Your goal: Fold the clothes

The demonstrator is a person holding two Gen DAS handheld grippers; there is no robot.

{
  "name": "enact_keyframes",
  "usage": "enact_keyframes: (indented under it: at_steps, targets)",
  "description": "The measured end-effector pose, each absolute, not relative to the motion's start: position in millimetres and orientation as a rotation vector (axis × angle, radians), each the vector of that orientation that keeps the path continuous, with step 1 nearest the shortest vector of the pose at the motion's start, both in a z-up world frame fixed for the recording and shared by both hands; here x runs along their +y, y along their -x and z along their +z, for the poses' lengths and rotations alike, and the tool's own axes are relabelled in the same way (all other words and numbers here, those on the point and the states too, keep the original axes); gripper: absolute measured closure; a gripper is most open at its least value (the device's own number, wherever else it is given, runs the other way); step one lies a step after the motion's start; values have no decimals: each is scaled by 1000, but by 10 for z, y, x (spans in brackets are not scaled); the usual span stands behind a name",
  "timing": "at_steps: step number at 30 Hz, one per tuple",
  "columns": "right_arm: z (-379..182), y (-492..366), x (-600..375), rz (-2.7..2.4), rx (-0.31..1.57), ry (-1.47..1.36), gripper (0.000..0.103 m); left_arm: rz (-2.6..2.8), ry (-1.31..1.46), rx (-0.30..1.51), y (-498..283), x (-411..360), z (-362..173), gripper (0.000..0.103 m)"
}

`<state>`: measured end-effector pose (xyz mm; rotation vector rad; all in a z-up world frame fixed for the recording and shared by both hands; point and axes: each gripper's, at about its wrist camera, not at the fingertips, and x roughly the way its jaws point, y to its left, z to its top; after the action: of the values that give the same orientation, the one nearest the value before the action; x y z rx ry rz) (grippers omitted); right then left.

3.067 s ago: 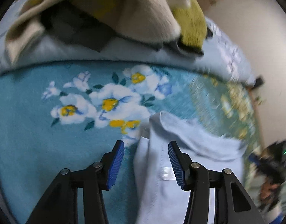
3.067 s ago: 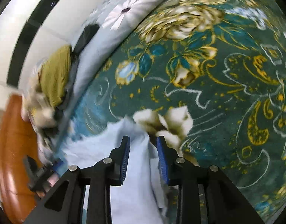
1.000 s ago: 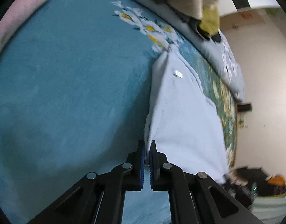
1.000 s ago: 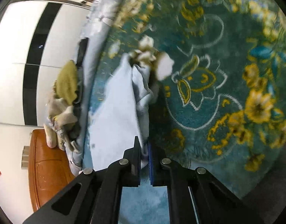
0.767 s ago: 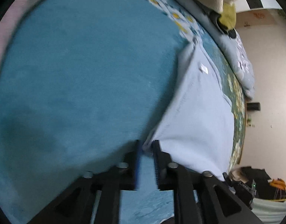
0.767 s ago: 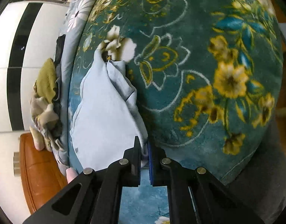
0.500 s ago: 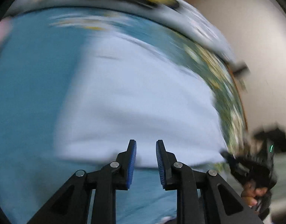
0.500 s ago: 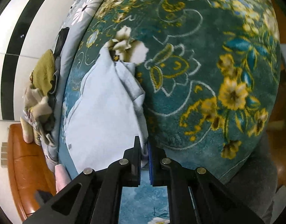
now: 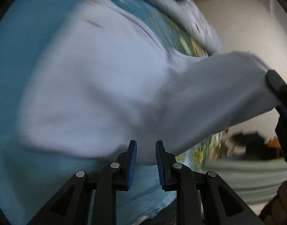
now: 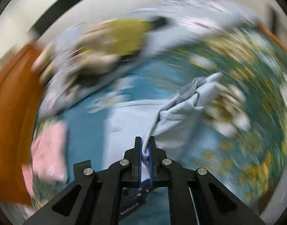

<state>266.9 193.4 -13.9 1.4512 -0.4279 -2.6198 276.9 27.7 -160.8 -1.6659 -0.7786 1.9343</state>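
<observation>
**Right claw lifts shirt edge, left claw empty**

Now the right claw (image 10: 145,150) is clamped on a hemmed edge of the light blue shirt (image 9: 98,86), cloth pinched between its blue pads (image 10: 151,161). From the right wrist view the gripped part rises off the bed as a bunched flap, stitched hem visible just above the fingers. Rest of the shirt lies spread on the teal floral blanket (image 10: 242,86).

Left claw (image 9: 145,159) stands narrowly parted, nothing between its pads, hovering at the near edge of the shirt. In the left wrist view the raised flap stretches to the right, where the right claw's black finger meets it at the frame edge.

Both views heavily motion-blurred. Clothes pile (image 10: 106,43), olive and beige pieces, sits at the far side of the bed. Pink cloth (image 10: 48,150) lies to the left of the shirt. Orange-brown wood headboard (image 10: 10,116) at far left.
</observation>
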Motion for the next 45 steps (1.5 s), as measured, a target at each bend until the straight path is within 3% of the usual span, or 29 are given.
enact_keyframes:
  at_steps: [4,7,10,12,13,14,17,22,25,27,28,30,31,32,34,37,43,45]
  targets:
    - [-615,-2507,1144,-2406,-177,-1571,97,2045,1690,-892,-2943,-511,-1624,81]
    - [-1164,-2392,972,-2286,-168,-1795,96,2061,1692,-945,-3003,-753,-1673,78]
    - [-1296,-2395,977,-2242,-191,-1837,92,2055,1678,-974,-2994,-862,-1727,78]
    - [-1209,-2432,1120,-2240,-256,-1783,75,2025,1649,-1005,-2912,-845,-1725,77]
    - [-1165,-2450,1192,-2238,-288,-1756,57,2013,1625,-1003,-2849,-867,-1692,73]
    - [-1122,-2468,1264,-2235,-320,-1729,52,2003,1601,-998,-2784,-900,-1655,64]
    - [-1098,-2483,1741,-2293,-519,-1703,51,2001,1550,-936,-2499,-654,-1639,46]
    - [-1560,-2622,2647,-2344,-1022,-1836,51,1971,1650,-863,-2349,-439,-1816,45]
    - [-1787,-2697,2746,-2272,-1170,-1857,51,1947,1692,-850,-2367,-328,-1904,49]
    - [-1876,-2709,2722,-2235,-1213,-1864,51,1972,1723,-844,-2395,-332,-1918,67]
    - [-1920,-2714,2710,-2217,-1234,-1867,51,1986,1738,-840,-2408,-336,-1925,80]
    - [-2009,-2726,2687,-2179,-1276,-1873,71,1980,1737,-886,-2440,-363,-1927,91]
    - [-2024,-2724,2670,-2169,-1279,-1878,87,1976,1735,-911,-2456,-377,-1928,94]
    - [-2003,-2714,2668,-2168,-1267,-1875,94,1977,1729,-915,-2470,-361,-1909,95]
    - [-1913,-2700,2713,-2167,-1231,-1847,96,1958,1715,-927,-2513,-294,-1847,95]
    - [-1542,-2593,2959,-2235,-1003,-1791,97,1821,1690,-959,-2636,-36,-1728,95]
    - [-1038,-2192,3597,-2382,-482,-1872,97,1644,1709,-745,-2697,1128,-1675,90]
    - [-1080,-2072,3892,-2434,-447,-1928,98,1637,1720,-669,-2691,1197,-1647,90]
